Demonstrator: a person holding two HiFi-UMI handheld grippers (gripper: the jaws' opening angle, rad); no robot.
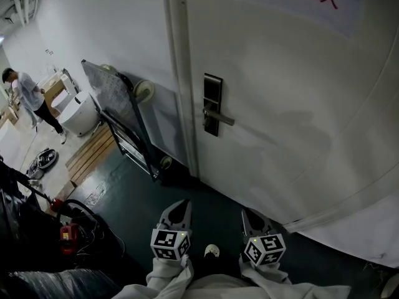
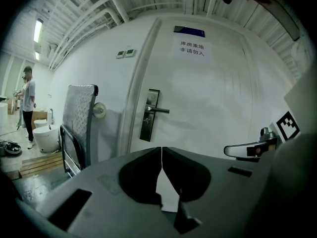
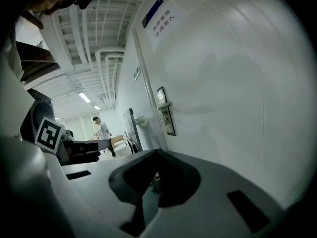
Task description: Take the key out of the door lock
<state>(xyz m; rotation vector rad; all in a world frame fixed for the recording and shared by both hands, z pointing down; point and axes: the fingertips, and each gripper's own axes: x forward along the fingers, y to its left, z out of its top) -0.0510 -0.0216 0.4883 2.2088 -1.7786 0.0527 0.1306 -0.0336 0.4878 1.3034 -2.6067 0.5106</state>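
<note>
A black lock plate (image 1: 212, 104) with a silver lever handle (image 1: 219, 118) sits on the white door (image 1: 293, 104), near its left edge. The left gripper view shows the lock plate (image 2: 150, 114) straight ahead, and the right gripper view shows it (image 3: 166, 111) to the left of centre. A small dark stub below the handle (image 2: 147, 121) may be the key; I cannot make it out clearly. My left gripper (image 1: 182, 205) (image 2: 161, 148) and right gripper (image 1: 251, 213) (image 3: 157, 150) hang side by side well short of the door, both shut and empty.
A folded metal platform cart (image 1: 115, 101) leans on the wall left of the door frame. Beyond it are a white toilet (image 1: 78, 114), a wooden pallet (image 1: 90, 151) and a person (image 1: 25, 98). A red tool and cables (image 1: 68, 235) lie at the lower left.
</note>
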